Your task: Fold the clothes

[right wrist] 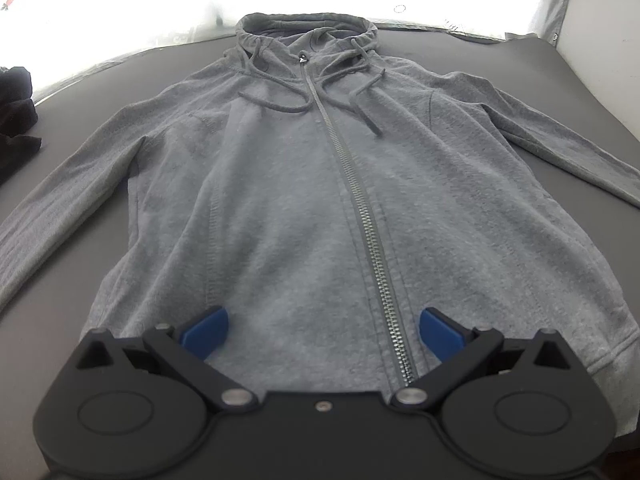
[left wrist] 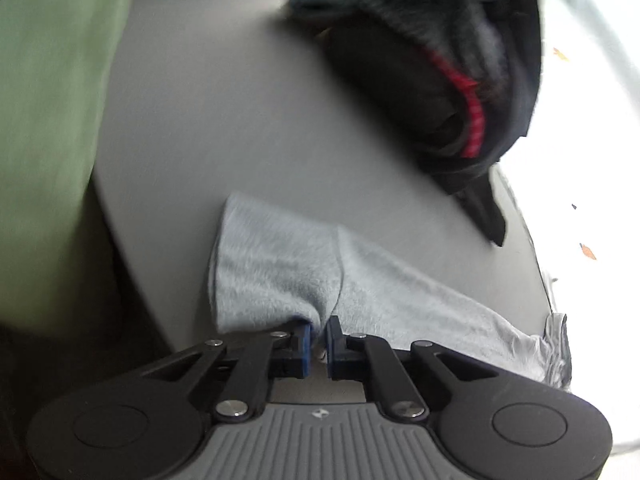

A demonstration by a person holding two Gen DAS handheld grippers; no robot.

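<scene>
Presently: hoodie (right wrist: 280, 200) flat, zipped, on table (right wrist: 560, 80) | left gripper (left wrist: 319, 340) pinching sleeve (left wrist: 280, 272) | right gripper (right wrist: 324, 332) spread wide over hem, empty

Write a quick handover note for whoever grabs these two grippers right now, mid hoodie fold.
Left gripper: shut on the sleeve cuff of the grey hoodie.
Right gripper: open, poised over the hem beside the zipper, holding nothing.
Hoodie lies flat, front up, zipped, on the dark table; the other sleeve is spread out. Pile of dark clothes sits on the table to the left.
Done: laid out. Left: fold sleeves in, then the body.
</scene>
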